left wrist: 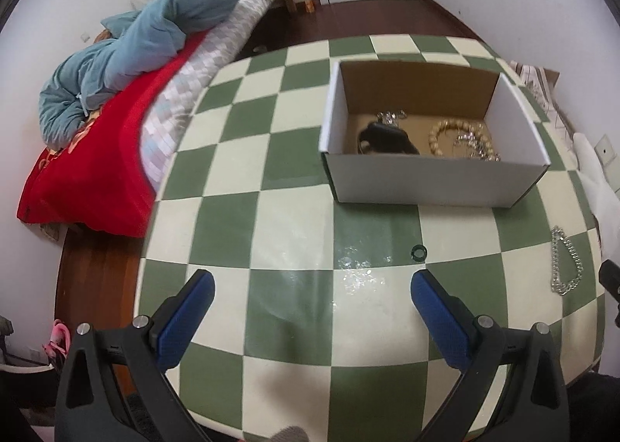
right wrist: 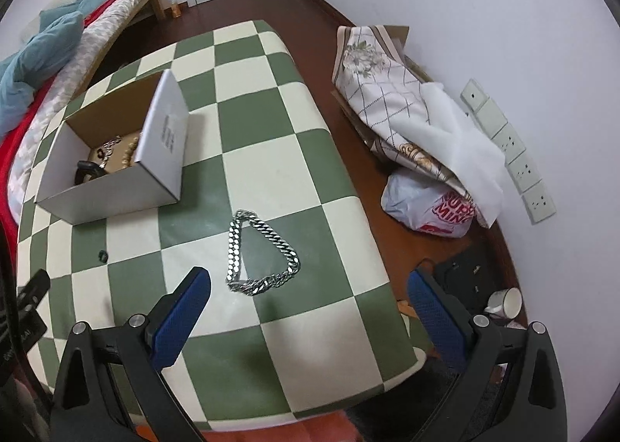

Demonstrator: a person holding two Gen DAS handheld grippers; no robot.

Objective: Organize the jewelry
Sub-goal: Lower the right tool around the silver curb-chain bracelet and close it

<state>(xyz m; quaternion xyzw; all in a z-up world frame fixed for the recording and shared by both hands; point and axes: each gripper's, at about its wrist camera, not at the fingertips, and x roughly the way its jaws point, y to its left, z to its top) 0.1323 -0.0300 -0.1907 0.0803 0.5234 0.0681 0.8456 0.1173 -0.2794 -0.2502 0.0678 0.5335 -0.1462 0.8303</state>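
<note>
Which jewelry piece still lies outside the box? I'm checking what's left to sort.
The silver curb-link chain, looped on the checkered table before the right hand-held gripper. The beaded bracelet is inside the box.

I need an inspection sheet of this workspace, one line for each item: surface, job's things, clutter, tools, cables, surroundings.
Surface: green and cream checkered table, with a shiny glare patch in the left wrist view.
Job's things: open cardboard box holds a bead bracelet, a dark item and silvery pieces; silver chain lies loose on the table outside the box; small dark ring lies in front of the box.
Clutter: nothing seen on the table.
Tools: left tool open, empty, above the table; right tool open, empty, near the chain.
Cables: nothing seen.
Surroundings: bed with blue quilt, plastic bag, cup on floor, wall sockets.
</note>
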